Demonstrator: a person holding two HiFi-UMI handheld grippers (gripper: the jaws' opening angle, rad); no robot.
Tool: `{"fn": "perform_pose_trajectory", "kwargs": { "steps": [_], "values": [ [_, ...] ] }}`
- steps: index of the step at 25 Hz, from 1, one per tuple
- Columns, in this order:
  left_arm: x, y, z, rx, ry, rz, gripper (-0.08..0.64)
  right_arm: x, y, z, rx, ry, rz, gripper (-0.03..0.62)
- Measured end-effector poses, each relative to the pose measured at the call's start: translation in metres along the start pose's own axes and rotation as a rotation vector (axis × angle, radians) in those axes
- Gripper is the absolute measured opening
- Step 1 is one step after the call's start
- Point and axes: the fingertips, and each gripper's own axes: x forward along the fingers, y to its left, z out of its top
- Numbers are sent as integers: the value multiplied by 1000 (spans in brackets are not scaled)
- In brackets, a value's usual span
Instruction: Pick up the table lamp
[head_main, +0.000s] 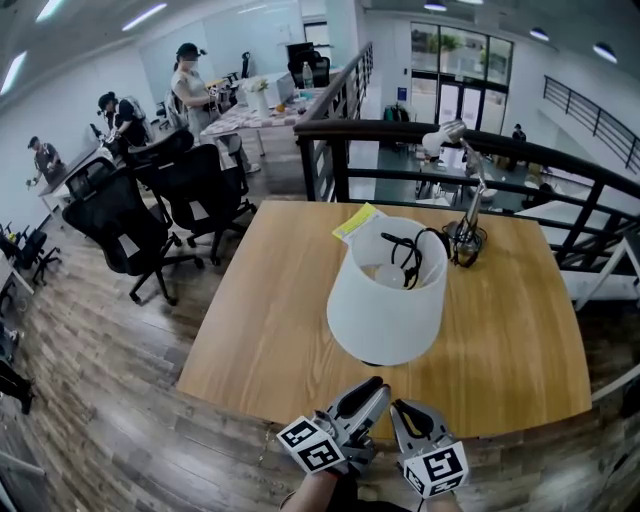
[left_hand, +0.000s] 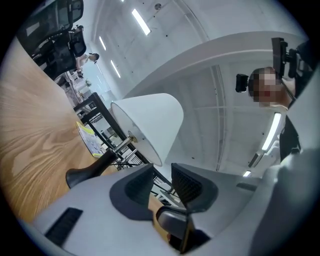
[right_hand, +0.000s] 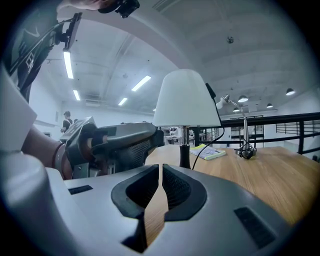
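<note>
my left gripper (left_hand: 162, 169) has its jaws standing apart with a clear gap and nothing in it; through the gap i see only the railing and the far room. my right gripper (right_hand: 160, 167) is closed down to a thin slit, its pads meeting at the tips, and it holds nothing. from the head view both sit side by side at the near edge of the wooden table (head_main: 250, 340), each with its marker cube toward me, and neither touches anything on the table. in the right gripper view the left one shows just off to the side, carried by a hand (right_hand: 47, 152).

the table lamp (head_main: 388, 290) stands upright near the middle of the table, just ahead of both grippers. it has a white shade, and a dark stem (right_hand: 185, 154) runs down to a black base (left_hand: 80, 176) resting on the wood. a black cable (head_main: 405, 258) shows inside the top of the shade.

past the lamp, a yellow-edged booklet (head_main: 357, 222) lies flat near the far edge. to its right a small silver desk lamp (head_main: 462, 190) stands by the far edge on a thin arm. a dark railing (head_main: 400, 130) runs behind the table. black office chairs (head_main: 190, 190) stand on the floor off to the left, with people (head_main: 190, 85) at desks further back.
</note>
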Motion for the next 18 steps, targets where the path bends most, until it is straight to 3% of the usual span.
{"fn": "perform_pose_trajectory", "kwargs": {
  "steps": [5,12,18],
  "values": [
    [6,11,5,-23,-17,-34,125,8,-7,-5,9,7,-12,46],
    [18,14,18,-62,-62,-142,153,20,-16,-8,10,28,-19,46],
    [29,9,25,-50,-60,-228,155,30,-24,-9,21,43,-32,46]
  ]
}}
